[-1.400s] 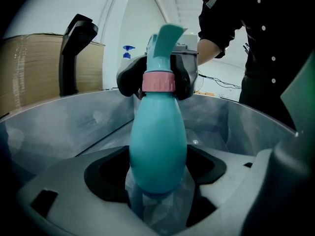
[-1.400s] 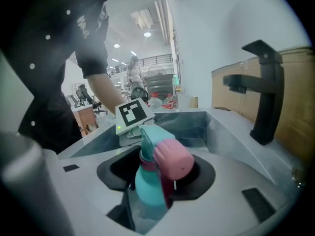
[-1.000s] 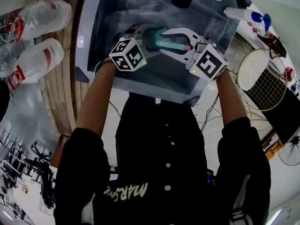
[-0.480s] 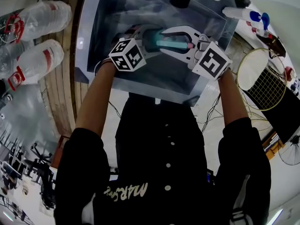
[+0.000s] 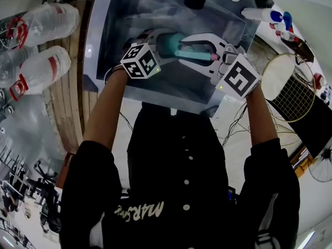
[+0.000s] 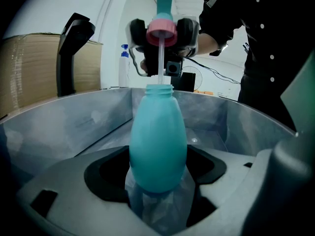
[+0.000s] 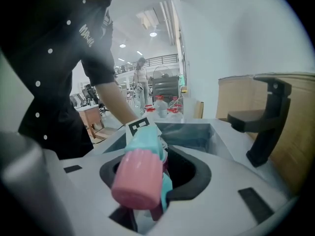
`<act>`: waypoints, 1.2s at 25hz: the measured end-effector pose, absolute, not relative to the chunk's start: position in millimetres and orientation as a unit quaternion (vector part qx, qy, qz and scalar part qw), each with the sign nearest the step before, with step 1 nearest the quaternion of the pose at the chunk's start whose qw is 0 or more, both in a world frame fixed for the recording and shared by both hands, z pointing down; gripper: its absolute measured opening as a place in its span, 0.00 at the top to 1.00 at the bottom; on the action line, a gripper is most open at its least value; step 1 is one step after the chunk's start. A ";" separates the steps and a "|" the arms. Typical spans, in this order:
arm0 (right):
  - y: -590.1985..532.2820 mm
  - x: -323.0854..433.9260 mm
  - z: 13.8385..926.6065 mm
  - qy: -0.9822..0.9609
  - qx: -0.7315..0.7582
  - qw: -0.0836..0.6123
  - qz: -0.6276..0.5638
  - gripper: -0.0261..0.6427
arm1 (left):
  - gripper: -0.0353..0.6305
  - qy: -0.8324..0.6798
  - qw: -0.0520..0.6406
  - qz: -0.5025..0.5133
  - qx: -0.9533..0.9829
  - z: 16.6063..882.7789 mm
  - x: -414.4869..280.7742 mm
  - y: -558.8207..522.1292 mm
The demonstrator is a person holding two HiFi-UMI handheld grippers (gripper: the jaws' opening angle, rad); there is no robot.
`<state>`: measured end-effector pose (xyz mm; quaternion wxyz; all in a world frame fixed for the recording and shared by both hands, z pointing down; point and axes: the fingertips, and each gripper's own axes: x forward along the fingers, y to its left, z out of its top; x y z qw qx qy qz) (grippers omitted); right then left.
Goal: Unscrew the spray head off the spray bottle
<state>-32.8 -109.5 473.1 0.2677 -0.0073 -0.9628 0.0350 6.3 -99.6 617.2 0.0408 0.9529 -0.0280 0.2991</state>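
A: Two tongs are here, both over the steel sink (image 5: 116, 19); what does the left tongs (image 5: 162, 44) carry?

B: It is clenched on the lower part of the teal spray bottle (image 6: 157, 141); the bottle points away from it, with the open neck at the far end; some crumpled clear film sits between its jaws under the bottle.

A: And the right tongs (image 5: 193, 50)?

B: It is clenched on the spray head (image 6: 161, 27), at the pink collar; in the right gripper view this collar fills the space between its jaws.

A: Is the head on the bottle?

B: No; it is off the neck and apart from it, in line with the mouth; a thin tube (image 6: 161, 58) runs from the collar toward the mouth; whether its end is inside the neck, I cannot tell.

A: How do the two tongs stand to each other?

B: They face each other with the tips near; the bottle and the head are between them; the basin lies below both.

A: Anything else close by?

B: A black tap (image 7: 268, 122) rises beyond the right tongs, at the right of its view; a white bottle with a blue head (image 5: 262, 15) lies well apart, past the right tongs and outside the sink.
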 end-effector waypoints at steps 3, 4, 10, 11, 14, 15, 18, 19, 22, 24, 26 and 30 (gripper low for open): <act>-109.4 -29.1 455.2 -0.964 0.004 0.262 0.036 0.72 | 0.38 -0.038 0.043 0.310 0.949 617.6 5.8 -98.9; -109.6 -27.4 449.0 -0.965 0.009 0.260 0.037 0.72 | 0.38 -0.043 0.045 0.314 0.947 617.5 5.8 -98.7; -109.0 -19.3 411.5 -0.968 0.034 0.248 0.031 0.72 | 0.38 -0.066 0.061 0.336 0.938 619.1 5.1 -99.1; -108.8 -18.1 404.3 -0.969 0.039 0.241 0.033 0.72 | 0.38 -0.069 0.061 0.338 0.937 619.1 5.3 -98.5; -108.5 -15.4 383.8 -0.974 0.056 0.215 0.043 0.72 | 0.38 -0.080 0.066 0.345 0.933 619.0 5.3 -97.5; -109.3 -15.6 378.0 -0.976 0.063 0.205 0.044 0.72 | 0.38 -0.084 0.070 0.349 0.931 619.6 4.7 -98.0; -113.9 -17.0 364.1 -0.980 0.085 0.175 0.050 0.72 | 0.38 -0.096 0.083 0.358 0.925 620.7 2.8 -101.0; -115.2 -17.1 360.6 -0.980 0.089 0.168 0.050 0.72 | 0.38 -0.099 0.086 0.359 0.924 620.0 2.4 -101.6; -116.1 -16.2 352.4 -0.981 0.099 0.158 0.047 0.72 | 0.38 -0.108 0.092 0.356 0.924 613.8 1.5 -103.2; -116.6 -13.1 348.7 -0.981 0.106 0.157 0.045 0.72 | 0.38 -0.114 0.094 0.355 0.923 608.0 0.4 -103.5; -117.6 -8.6 345.1 -0.980 0.116 0.156 0.042 0.72 | 0.38 -0.119 0.094 0.356 0.922 601.1 -3.0 -100.7; -123.3 1.6 331.2 -0.979 0.147 0.138 0.044 0.72 | 0.38 -0.146 0.075 0.343 0.925 569.5 -17.6 -95.9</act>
